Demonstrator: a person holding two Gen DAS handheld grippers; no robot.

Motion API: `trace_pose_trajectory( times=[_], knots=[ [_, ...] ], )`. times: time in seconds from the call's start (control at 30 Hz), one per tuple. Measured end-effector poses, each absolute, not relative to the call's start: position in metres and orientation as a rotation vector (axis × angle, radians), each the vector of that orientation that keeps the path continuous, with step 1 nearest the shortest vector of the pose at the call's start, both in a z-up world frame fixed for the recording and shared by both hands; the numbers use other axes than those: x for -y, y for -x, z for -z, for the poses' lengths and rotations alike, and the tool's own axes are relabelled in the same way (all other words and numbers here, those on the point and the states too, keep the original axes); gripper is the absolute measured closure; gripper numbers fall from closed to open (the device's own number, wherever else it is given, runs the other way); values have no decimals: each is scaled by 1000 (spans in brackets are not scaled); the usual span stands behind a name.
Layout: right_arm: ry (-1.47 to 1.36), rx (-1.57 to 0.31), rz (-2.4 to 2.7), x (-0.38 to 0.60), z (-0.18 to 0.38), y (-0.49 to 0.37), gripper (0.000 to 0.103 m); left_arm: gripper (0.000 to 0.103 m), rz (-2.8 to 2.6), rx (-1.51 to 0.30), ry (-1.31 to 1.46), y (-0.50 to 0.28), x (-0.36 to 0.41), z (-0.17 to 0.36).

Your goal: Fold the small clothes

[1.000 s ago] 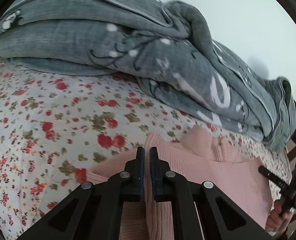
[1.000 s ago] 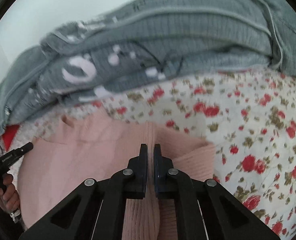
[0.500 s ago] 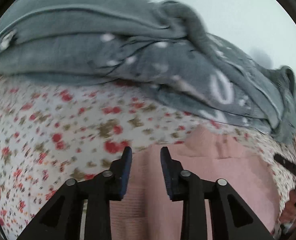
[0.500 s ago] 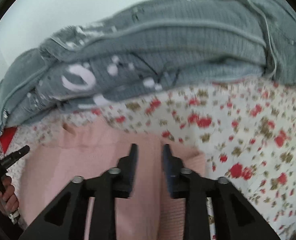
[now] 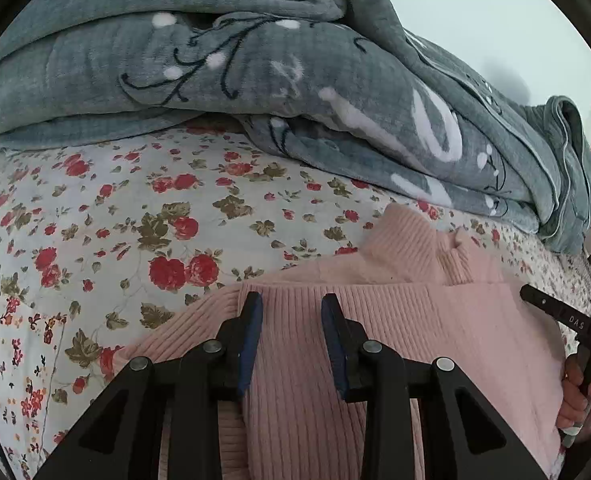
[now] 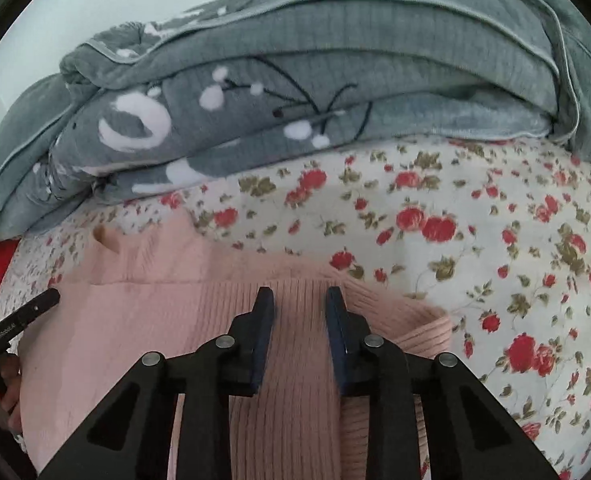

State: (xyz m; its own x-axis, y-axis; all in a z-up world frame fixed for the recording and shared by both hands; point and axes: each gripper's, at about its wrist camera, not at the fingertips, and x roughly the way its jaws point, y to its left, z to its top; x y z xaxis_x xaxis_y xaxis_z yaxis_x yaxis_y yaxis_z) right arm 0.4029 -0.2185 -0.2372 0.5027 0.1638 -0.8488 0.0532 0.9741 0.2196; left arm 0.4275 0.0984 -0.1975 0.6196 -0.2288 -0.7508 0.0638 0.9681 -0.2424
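A pink ribbed knit sweater lies flat on a floral bedsheet, its high collar pointing toward the blanket. My left gripper is open and empty over the sweater's left folded edge. My right gripper is open and empty over the sweater near its right folded edge. The right gripper's handle and the hand holding it show at the right of the left wrist view. The left one shows at the left of the right wrist view.
A thick grey folded blanket with white and dark patterns lies across the bed behind the sweater; it also shows in the right wrist view. The floral sheet stretches to the right. A pale wall is behind.
Both grippers were shut on the sweater's ribbed fabric a second ago. Both have opened and let go, and the fabric now lies flat on the sweater.
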Motion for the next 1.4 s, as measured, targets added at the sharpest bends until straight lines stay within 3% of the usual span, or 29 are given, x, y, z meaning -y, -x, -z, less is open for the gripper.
trace_pose_trajectory(
  times=[0.47,0.73,1.4],
  knots=[
    [-180,-1051,-64,212,238,-404,73,73,164,-884,166,-426,-94,198],
    [-165,-1054,-81,208,238,-404,63,72,164,-885,162,-426,-93,198],
    [-153,-1054,-76,206,238,-404,62,72,160,-884,150,-426,-92,199]
  ],
)
